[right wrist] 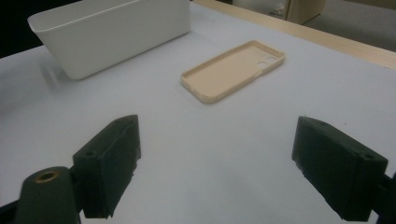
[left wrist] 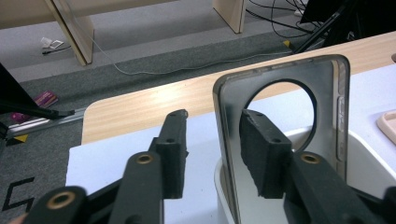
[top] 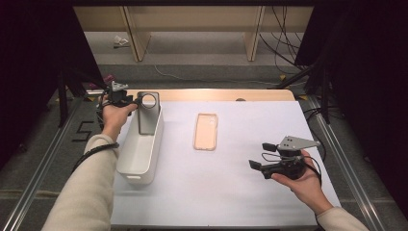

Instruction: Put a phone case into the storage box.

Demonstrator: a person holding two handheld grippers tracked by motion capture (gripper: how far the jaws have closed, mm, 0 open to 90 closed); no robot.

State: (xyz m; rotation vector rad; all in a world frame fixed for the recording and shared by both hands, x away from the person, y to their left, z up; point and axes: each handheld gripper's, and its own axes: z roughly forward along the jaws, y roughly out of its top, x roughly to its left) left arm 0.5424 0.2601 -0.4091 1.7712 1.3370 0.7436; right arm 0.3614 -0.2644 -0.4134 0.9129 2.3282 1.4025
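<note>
Left gripper (top: 133, 102) at far end of white bin (top: 126, 166), jaws parted astride edge of dark grey phone case (top: 148, 115) standing upright in bin, pads not pressing it. Right gripper (top: 262, 156) gapes empty over white table (top: 231, 192). Beige phone case (top: 206, 131) lies flat mid-table. No legible writing on cases.

bin (top: 142, 149) wall left, open table (top: 231, 183) right

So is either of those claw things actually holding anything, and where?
Neither grips now. The left gripper straddles the grey phone case's side edge with jaws parted; the right gripper is open.
</note>
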